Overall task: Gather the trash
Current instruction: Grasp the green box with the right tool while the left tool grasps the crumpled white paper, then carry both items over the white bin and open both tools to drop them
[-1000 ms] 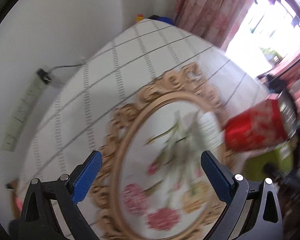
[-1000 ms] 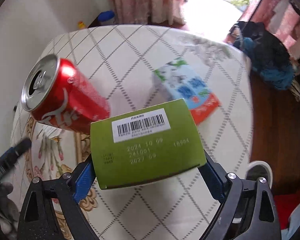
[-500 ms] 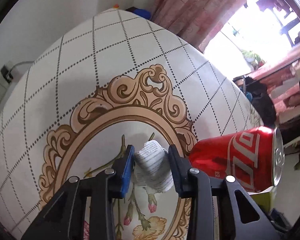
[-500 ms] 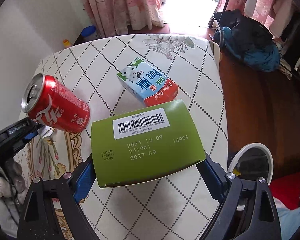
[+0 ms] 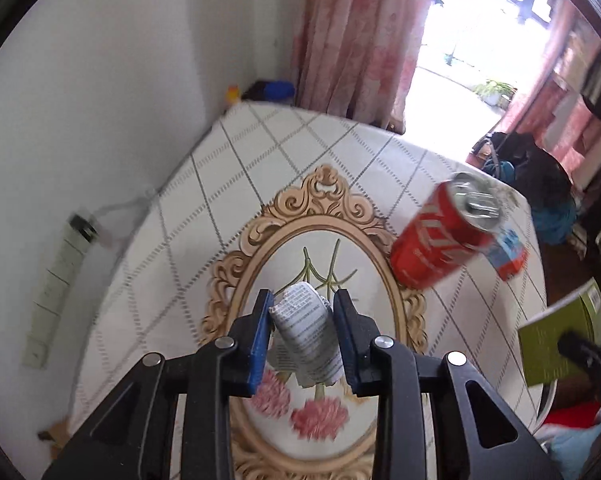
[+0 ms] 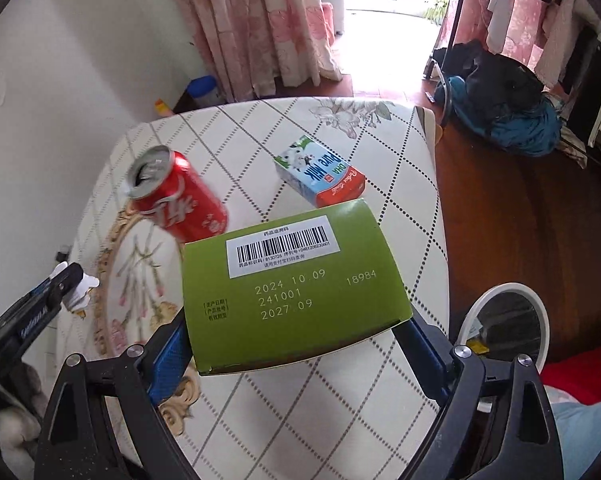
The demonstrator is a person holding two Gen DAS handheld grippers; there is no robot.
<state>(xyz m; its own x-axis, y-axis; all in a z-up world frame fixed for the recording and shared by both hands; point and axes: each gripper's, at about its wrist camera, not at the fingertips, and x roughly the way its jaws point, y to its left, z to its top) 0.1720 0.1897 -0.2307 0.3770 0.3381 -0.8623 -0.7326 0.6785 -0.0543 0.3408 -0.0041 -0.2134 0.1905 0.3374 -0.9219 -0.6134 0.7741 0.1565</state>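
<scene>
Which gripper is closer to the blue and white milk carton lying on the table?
Right. The right gripper, holding the green cardboard box, sits just short of the milk carton; the left gripper is beyond the red soda can.

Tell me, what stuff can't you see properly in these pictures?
- Red can: blurred in the left wrist view, label unreadable.
- Milk carton: left wrist view, mostly hidden behind the can.
- Green box: right wrist view, underside hidden.
- Bin: right wrist view, contents too small to tell.

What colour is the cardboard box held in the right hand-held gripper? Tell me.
Olive green cardboard box, clearest in the right wrist view.
</scene>
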